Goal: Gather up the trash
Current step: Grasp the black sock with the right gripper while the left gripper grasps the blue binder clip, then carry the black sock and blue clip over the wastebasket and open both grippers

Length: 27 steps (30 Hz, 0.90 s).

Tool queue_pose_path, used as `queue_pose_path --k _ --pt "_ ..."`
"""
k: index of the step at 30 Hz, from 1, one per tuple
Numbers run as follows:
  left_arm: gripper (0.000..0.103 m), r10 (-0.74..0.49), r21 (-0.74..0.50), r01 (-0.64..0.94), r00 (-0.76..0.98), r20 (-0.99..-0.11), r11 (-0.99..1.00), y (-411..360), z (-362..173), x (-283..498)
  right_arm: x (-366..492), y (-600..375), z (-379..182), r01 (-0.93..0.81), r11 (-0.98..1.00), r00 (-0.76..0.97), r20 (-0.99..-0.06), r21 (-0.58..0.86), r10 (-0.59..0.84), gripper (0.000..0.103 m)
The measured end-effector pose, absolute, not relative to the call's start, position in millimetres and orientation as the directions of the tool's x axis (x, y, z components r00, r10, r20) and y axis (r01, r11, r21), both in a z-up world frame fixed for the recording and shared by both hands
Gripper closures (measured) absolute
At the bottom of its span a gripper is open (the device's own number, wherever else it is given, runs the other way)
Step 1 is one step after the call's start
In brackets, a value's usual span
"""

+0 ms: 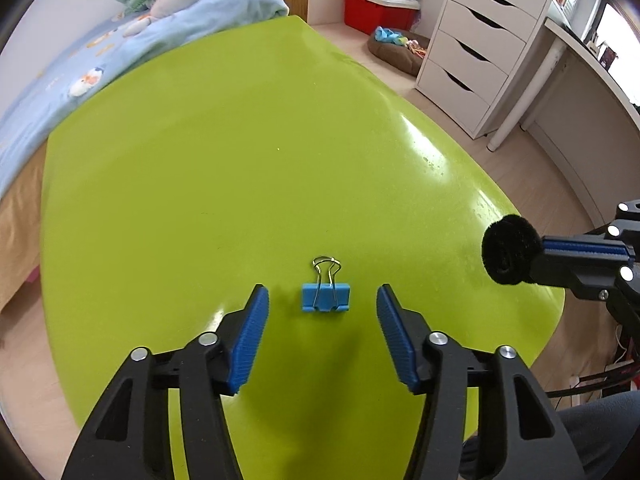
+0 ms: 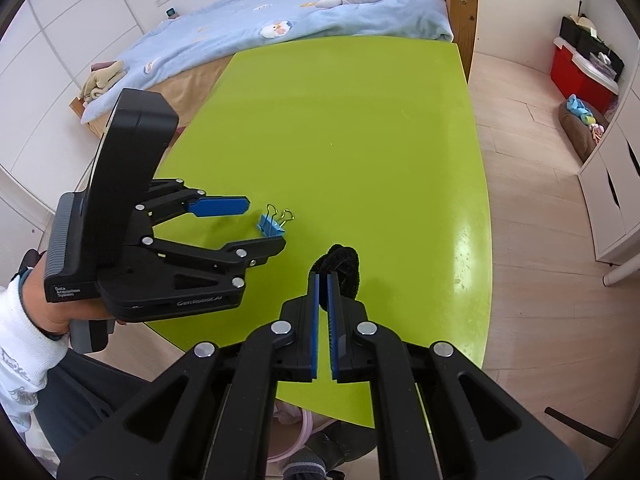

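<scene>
A blue binder clip (image 1: 326, 297) lies on the green table (image 1: 240, 160), its wire handles pointing away. My left gripper (image 1: 323, 300) is open, its blue pads on either side of the clip, apart from it. My right gripper (image 2: 323, 280) is shut on a black fuzzy ring (image 2: 344, 262) and holds it above the table's right part. In the left wrist view the ring (image 1: 510, 250) and right gripper (image 1: 540, 254) show at the right edge. In the right wrist view the clip (image 2: 274, 222) sits between the fingers of the left gripper (image 2: 264, 224).
A bed with a blue blanket (image 2: 280, 20) borders the table's far side. A white drawer unit (image 1: 480, 48), a red bin (image 1: 376, 10) and a brown pet bed (image 1: 400, 50) stand on the wood floor to the right. A pink-rimmed container (image 2: 292, 436) shows below the table's near edge.
</scene>
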<state>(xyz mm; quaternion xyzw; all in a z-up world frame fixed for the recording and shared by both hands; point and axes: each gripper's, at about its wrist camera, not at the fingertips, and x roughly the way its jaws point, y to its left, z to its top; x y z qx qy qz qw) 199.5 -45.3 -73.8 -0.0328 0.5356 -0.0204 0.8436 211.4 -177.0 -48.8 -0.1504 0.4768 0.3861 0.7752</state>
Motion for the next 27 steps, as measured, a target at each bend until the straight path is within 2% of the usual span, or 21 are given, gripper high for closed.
queue_pose_path --k 4,5,15,27 --pt "0.076 -0.07 -0.078 -0.002 0.417 -0.906 0.997 -46 -78 199 212 -176 -50 -0.744 0.654 0.242 -0.856 0.139 0.457 0.1" --pt "0.078 -0.072 -0.08 0.0 0.419 -0.905 0.997 -46 -78 200 212 -175 -50 -0.745 0.652 0.241 -0.855 0.14 0.458 0.1" --pt "0.078 -0.067 -0.083 -0.014 0.461 -0.885 0.996 -43 -60 178 202 -169 -49 -0.754 0.642 0.241 -0.85 0.139 0.468 0.1" --pt "0.078 -0.046 -0.071 -0.026 0.539 -0.841 0.997 -42 -14 105 154 -162 -24 -0.792 0.6 0.265 -0.821 0.114 0.505 0.1"
